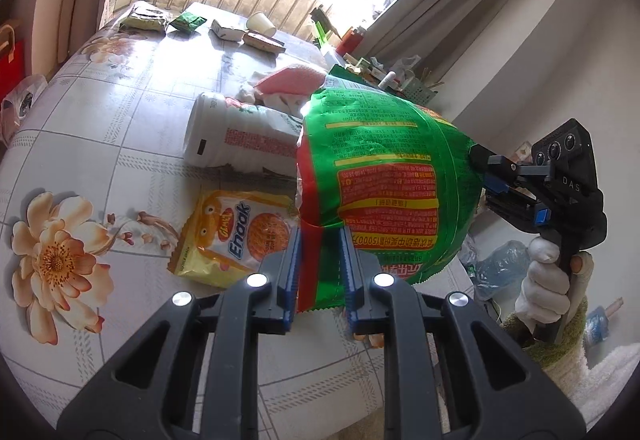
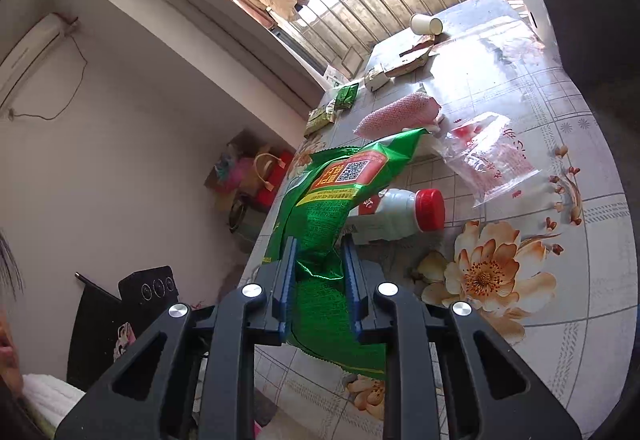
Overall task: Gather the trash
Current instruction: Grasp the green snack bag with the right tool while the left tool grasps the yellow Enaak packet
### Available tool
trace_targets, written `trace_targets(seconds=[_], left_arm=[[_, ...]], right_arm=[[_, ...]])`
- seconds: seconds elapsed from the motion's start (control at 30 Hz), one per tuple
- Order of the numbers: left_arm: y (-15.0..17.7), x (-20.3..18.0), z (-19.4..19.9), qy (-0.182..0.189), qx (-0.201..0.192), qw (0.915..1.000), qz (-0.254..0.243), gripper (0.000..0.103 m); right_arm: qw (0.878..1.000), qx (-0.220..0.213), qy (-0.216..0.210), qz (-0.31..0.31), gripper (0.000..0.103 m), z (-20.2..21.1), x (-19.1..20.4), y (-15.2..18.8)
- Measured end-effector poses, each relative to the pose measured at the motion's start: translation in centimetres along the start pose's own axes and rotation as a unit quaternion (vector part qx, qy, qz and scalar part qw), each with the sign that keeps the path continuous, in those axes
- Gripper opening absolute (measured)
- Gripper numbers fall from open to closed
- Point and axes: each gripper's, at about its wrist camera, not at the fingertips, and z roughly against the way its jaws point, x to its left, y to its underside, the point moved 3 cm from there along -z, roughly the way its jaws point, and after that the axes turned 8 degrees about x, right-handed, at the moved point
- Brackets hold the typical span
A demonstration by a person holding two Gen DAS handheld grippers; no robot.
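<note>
We've got the green snack bag [image 1: 384, 175] up off the counter [image 1: 120, 143], stretched between our two grippers near the counter's near edge. Our left gripper [image 1: 320, 272] has its jaws clamped on the bag's red-and-green bottom edge, the blue pads [image 1: 294, 272] pressing the foil from both sides. Our right gripper [image 2: 320, 280] has its jaws clamped on the bag's other side edge, crinkled green foil bunched between them; in the left wrist view that gripper [image 1: 478, 159] reaches in from the right, held by a white-gloved hand [image 1: 544, 288].

Just behind the bag lies a white bottle [image 2: 396, 215] on its side, its red cap [image 2: 430, 209] pointing toward the counter's right edge. Beside the bag on the left, flat on the counter, sits a yellow Enaak packet [image 1: 236, 236]. Further in we see a pink foam wrap [image 2: 396, 111] and a clear plastic bag [image 2: 492, 159] with red print.

Along the counter's far edge by the window: a tipped paper cup [image 1: 262, 23], a small white carton [image 1: 226, 29], a flat brown box [image 1: 264, 41], a little green sachet [image 1: 188, 21] and a pale green packet [image 1: 144, 17] at the far left corner. The floral cloth covers the whole counter.
</note>
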Motion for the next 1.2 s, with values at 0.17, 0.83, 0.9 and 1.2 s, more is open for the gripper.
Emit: trace_targets(seconds=[0.17,0.83,0.9,1.2], left_arm=[[1.9,-2.7,-0.9,0.009,0.018,0.9994,-0.028,0.017],[0.7,-1.5,-6.2,-0.203,0.081,0.9674,-0.127,0.062],[0.8,-1.4,-7.2,-0.212,0.097,0.964,-0.128,0.05],[0.7,-1.2,-8.2,-0.228,0.099,0.9611,-0.12,0.014]], right_arm=[[0.998,-0.024,0.024,-0.045,0.021,3.9,-2.7,3.8],[0.979,-0.055,0.015,-0.194,0.023,5.0,-12.1,9.7],[0.979,-0.049,0.003,-0.198,0.028,4.9,-12.5,10.0],[0.974,-0.025,-0.061,-0.215,0.042,3.0,-13.6,10.5]])
